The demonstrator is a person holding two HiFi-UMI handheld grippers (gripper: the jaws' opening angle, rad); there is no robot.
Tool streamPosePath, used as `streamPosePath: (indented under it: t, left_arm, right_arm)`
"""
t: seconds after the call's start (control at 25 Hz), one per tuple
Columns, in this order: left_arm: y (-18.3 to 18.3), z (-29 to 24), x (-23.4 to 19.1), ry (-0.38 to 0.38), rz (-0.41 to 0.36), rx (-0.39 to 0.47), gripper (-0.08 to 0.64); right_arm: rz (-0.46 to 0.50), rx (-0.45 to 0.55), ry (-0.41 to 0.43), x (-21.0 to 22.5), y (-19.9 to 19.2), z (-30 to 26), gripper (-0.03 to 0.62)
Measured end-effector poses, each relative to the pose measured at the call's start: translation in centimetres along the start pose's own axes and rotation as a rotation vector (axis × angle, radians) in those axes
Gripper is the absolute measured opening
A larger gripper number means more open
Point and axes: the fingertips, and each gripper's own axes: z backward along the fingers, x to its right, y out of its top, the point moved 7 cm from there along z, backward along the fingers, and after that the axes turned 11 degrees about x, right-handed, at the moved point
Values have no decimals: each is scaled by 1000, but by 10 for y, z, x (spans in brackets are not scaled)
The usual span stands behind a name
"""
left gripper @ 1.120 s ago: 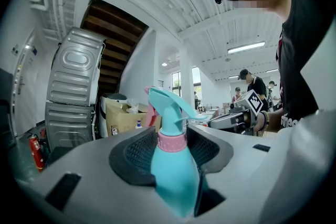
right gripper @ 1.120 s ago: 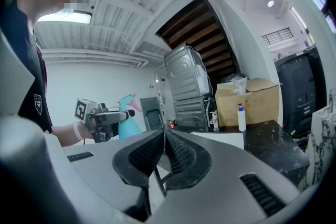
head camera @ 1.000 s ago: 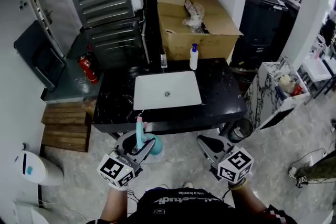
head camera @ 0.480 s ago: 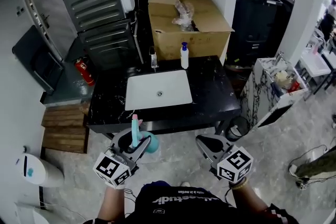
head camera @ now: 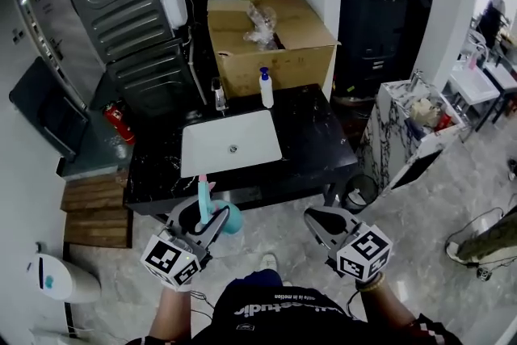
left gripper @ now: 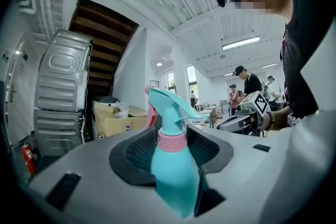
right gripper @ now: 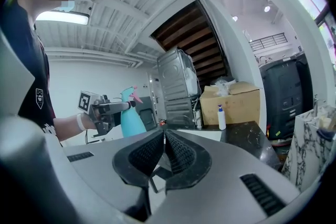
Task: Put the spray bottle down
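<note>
Looking steeply down, the head view showed the left claw (head camera: 206,216) pinching a teal spray bottle (head camera: 229,220) upright, its nozzle pointing up. It hung over the pale floor (head camera: 420,206), just short of the front edge of the black table (head camera: 315,137). That table carried a white sink (head camera: 230,143), with a small pump bottle (head camera: 265,87) and a cardboard box (head camera: 271,36) behind it. The right claw (head camera: 325,220) hung beside the left one, apart from the bottle. In the left gripper view the two ribbed pads (left gripper: 135,152) pressed on the bottle's upper body, just below the pink collar (left gripper: 171,140), with the trigger head standing above them. In the right gripper view the jaws were pressed together with nothing between them, and the bottle showed off to the left in the other claw, with the table ahead. The bottle looked like smooth, thin plastic. It was probably light unless full, and its rounded body seemed likely to slip or give a little under a hard squeeze. The hold below the collar, where the shoulder narrows, looked the sound one. Judging by the tall head, it should be stood flat on its base on a bare patch of table, or it may tip.
</note>
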Motion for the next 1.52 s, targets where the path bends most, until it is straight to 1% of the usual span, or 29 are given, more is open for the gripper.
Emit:
streamPosePath:
  t: [0.16,0.28,0.48,0.6,0.84,1.04,1.2,1.32,1.52]
  left_arm:
    - [-9,-17,-3,-22,5,-6,196]
    - [-21,-41,-7,-51,21,-7,196]
    - [-39,-102,-22,-103,50,4,196]
    - [-51,-139,-34,-134,73,16,196]
    - [-74,-216,-76,-201,112,27,196]
    - [-82,-270,-126,-213,120,50,196]
    - [-89,-297,-164,-208,122,72,196]
    - [-100,-314,-186,-219,130,65,195]
    - [-118,-340,-200,-224,141,32,195]
  right_arm:
    - [-6,-6,-37,11,-6,7,41]
    - [-10,-11,-77,26,-8,11,41]
    - [-11,-11,-155,63,0,11,41]
    - [-11,-15,-197,96,4,1,41]
    - [15,-10,-248,168,23,-50,41]
    - [56,-33,-245,212,51,-104,41]
    - [70,-56,-253,242,61,-144,41]
    - [97,-49,-260,259,59,-165,41]
    - [89,-61,-273,281,58,-178,41]
